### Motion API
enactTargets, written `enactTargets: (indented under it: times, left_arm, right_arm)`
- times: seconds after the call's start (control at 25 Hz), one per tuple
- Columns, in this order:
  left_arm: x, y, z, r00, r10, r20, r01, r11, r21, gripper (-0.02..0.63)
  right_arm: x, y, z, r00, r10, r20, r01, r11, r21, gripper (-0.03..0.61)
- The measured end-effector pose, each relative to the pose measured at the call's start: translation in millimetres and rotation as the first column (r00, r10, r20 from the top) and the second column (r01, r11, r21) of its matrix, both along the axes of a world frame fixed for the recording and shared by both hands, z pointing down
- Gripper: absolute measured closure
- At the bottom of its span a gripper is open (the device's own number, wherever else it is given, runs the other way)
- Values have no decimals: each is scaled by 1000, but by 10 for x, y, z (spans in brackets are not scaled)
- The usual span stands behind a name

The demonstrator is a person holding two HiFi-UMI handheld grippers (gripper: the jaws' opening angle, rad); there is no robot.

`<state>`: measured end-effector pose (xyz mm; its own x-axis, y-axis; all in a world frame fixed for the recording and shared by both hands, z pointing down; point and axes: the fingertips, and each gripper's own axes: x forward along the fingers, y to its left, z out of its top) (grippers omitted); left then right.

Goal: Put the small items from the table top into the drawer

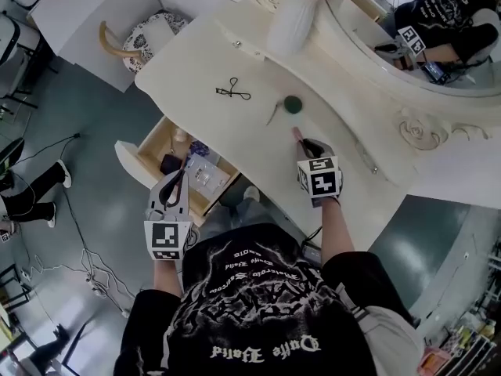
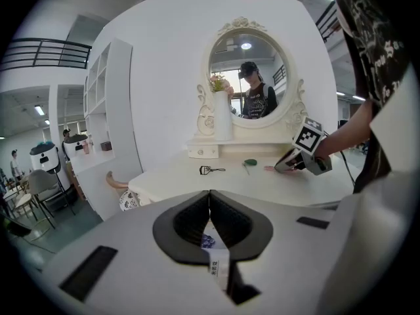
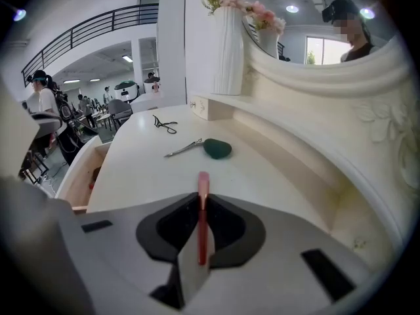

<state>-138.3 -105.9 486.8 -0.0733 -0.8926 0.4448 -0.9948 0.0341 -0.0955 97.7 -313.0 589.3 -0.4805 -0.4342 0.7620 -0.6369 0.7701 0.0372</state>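
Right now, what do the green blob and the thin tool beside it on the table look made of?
Green blob: probably soft foam, matte; rounded and without any shine. Thin tool: likely metal, polished; it shows a pale silvery glint along its length.

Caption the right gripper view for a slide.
Right gripper clamps a slim pink stick over the vanity top, tweezers and green sponge ahead.
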Motion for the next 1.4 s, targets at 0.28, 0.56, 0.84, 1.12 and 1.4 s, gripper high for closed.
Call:
enactTargets:
  times: [0.28, 0.56, 0.84, 1.12, 1.4]
  left_arm:
    - [-185, 226, -8, 999, -46, -20, 47, 999, 14, 598]
    - [-390, 364, -25, 998, -58, -21, 59, 998, 37, 598]
    - [-515, 441, -38, 998, -62, -24, 63, 997, 48, 598]
    - [-691, 561, -16, 996, -88, -27, 89, 995, 53, 598]
    - [-844, 717, 13, 994, -103, -26, 105, 993, 54, 598]
  right_arm:
    - [-195, 71, -240, 999, -3, 36, 2, 999, 48, 528]
    - [-383, 259, -364, 999, -36, 29, 34, 996, 84, 528]
    - [-590, 394, -403, 997, -65, 37, 62, 994, 91, 528]
    - [-882, 515, -479, 991, -129, 39, 124, 985, 121, 528]
    - [-1143, 697, -489, 984, -173, 45, 166, 977, 131, 528]
